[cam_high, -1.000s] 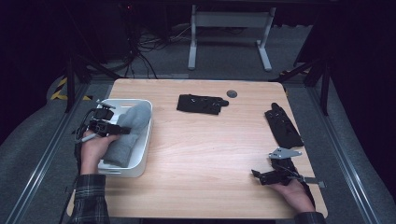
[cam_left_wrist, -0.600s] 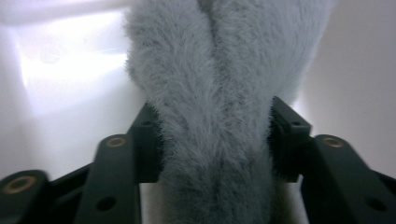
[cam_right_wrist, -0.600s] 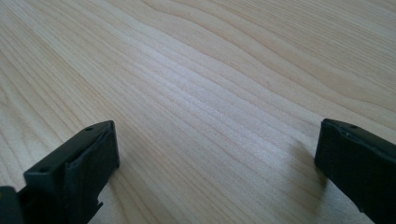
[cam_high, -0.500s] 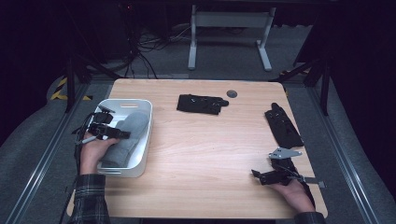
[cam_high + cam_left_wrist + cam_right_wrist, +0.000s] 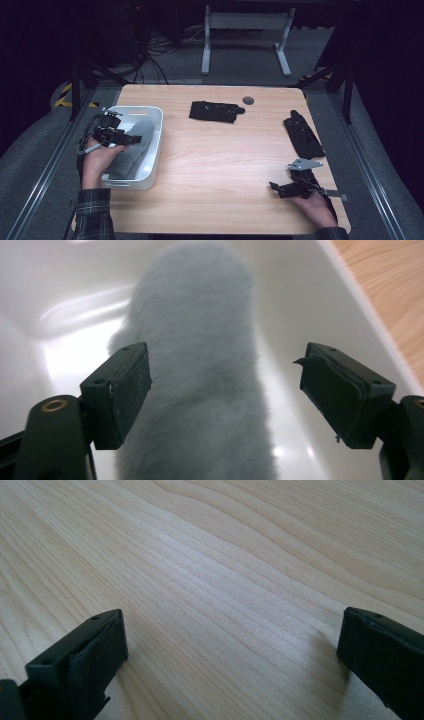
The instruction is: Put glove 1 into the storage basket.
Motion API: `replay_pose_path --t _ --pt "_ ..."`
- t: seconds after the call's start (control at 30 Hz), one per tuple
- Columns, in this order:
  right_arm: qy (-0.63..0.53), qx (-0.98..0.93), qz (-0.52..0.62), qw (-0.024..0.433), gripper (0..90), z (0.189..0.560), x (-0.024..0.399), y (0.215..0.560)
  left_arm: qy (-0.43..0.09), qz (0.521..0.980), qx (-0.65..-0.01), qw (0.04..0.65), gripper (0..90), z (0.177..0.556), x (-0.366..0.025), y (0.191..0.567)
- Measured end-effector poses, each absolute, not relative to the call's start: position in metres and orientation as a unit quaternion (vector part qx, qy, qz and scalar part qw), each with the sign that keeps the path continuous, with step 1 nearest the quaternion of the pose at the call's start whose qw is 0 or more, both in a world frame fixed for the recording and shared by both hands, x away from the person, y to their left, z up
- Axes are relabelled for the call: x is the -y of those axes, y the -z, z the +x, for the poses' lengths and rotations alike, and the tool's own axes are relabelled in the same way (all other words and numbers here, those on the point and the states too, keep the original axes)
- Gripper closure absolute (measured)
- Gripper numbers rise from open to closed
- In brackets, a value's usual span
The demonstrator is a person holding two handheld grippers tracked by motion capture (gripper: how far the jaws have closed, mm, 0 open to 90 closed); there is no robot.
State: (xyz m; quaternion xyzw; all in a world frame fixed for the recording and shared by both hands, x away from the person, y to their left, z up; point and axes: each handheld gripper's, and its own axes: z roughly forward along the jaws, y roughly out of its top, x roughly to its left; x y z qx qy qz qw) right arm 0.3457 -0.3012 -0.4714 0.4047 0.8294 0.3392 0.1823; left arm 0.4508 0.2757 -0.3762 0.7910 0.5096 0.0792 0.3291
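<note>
Jaws of our left gripper (image 5: 222,390), just opening, stand wide apart above the grey fleece cloth (image 5: 200,370) lying free below them in the white tub (image 5: 155,145), while our right gripper (image 5: 230,660) rests open on the worktop (image 5: 225,555).

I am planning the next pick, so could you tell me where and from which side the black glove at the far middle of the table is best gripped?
The black glove lies flat, long axis across the table, fingers toward the small grey disc. Probably best to come from above and pinch across its plain cuff end, on the side toward the white bin, where the shape is one broad piece rather than separate fingers.
</note>
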Motion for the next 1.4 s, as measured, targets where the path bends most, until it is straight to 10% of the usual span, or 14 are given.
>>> replay_pose_path --t 0.77,1.4 --pt "-0.339 -0.83 0.403 0.182 0.1 0.346 0.301 0.471 -0.075 0.804 -0.406 0.429 14.6 0.421 -0.197 0.342" --pt "-0.34 -0.831 0.402 0.181 0.0 0.346 0.301 0.471 -0.08 0.853 -0.32 0.405 12.2 0.39 -0.097 0.383"
